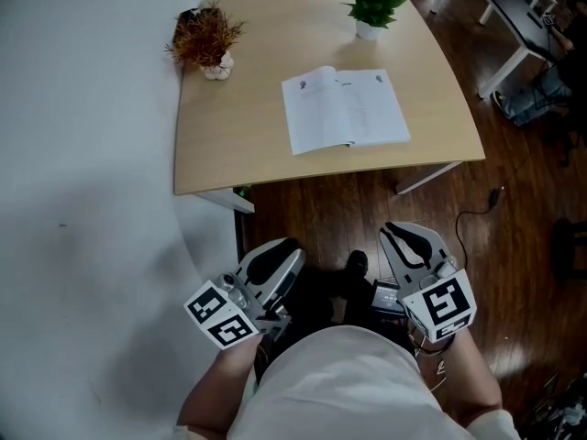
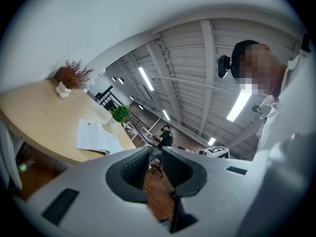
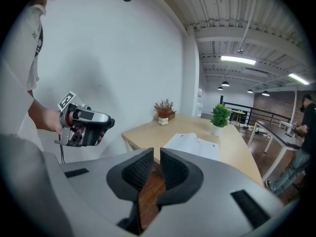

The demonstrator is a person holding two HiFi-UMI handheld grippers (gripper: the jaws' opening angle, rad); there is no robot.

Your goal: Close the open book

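Observation:
The open book (image 1: 344, 110) lies flat, white pages up, near the front edge of the light wooden table (image 1: 238, 145). It also shows in the left gripper view as the book (image 2: 96, 138) and in the right gripper view as the book (image 3: 192, 144). Both grippers are held close to the person's body, well short of the table. My left gripper (image 1: 289, 248) (image 2: 155, 152) has its jaws slightly apart with nothing between them. My right gripper (image 1: 393, 230) (image 3: 156, 154) shows a narrow gap and is also empty. Both point towards the table.
A dried reddish plant (image 1: 206, 39) in a white pot stands at the table's far left, a green potted plant (image 1: 371, 5) at the far middle. A white wall (image 1: 83, 154) runs along the left. Another desk (image 1: 514, 16) and a cable (image 1: 477, 211) are on the right.

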